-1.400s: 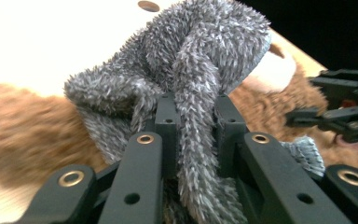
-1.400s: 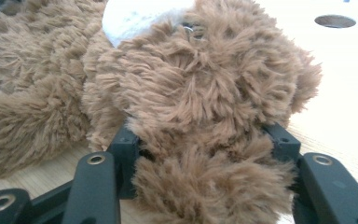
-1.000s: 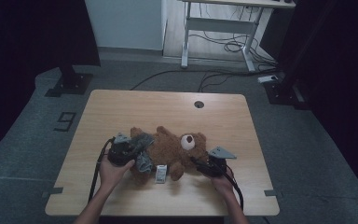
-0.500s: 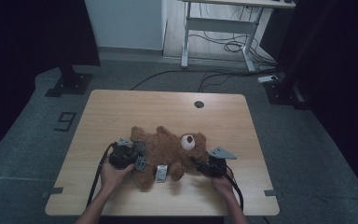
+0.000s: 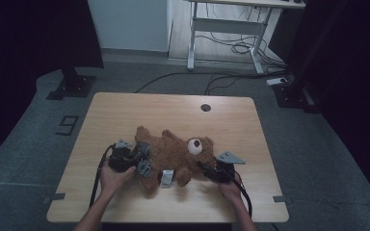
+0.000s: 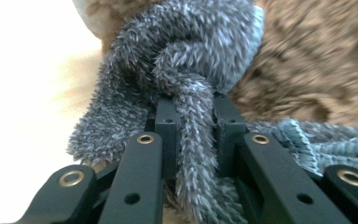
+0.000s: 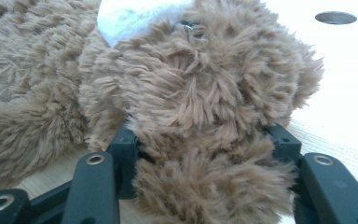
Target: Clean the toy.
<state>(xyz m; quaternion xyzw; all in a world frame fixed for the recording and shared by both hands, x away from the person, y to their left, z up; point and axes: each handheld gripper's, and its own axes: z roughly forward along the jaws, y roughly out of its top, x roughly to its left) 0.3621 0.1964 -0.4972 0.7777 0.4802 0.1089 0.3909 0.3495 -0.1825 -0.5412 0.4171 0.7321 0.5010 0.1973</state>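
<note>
The room is dim in the high view, black at nine and three o'clock, with only the pale wall and floor at twelve catching some light. The wooden table is the brightest patch, lit softly from above, with hardly any shadow on it. In the left gripper view the tabletop at nine o'clock is blown out to white, and the brown fur at two o'clock is smeared with blur. The right gripper view glares white at one o'clock; its nearest fur is soft.

A lab or studio: black curtains, stand bases, floor cables and a bare wooden table.
</note>
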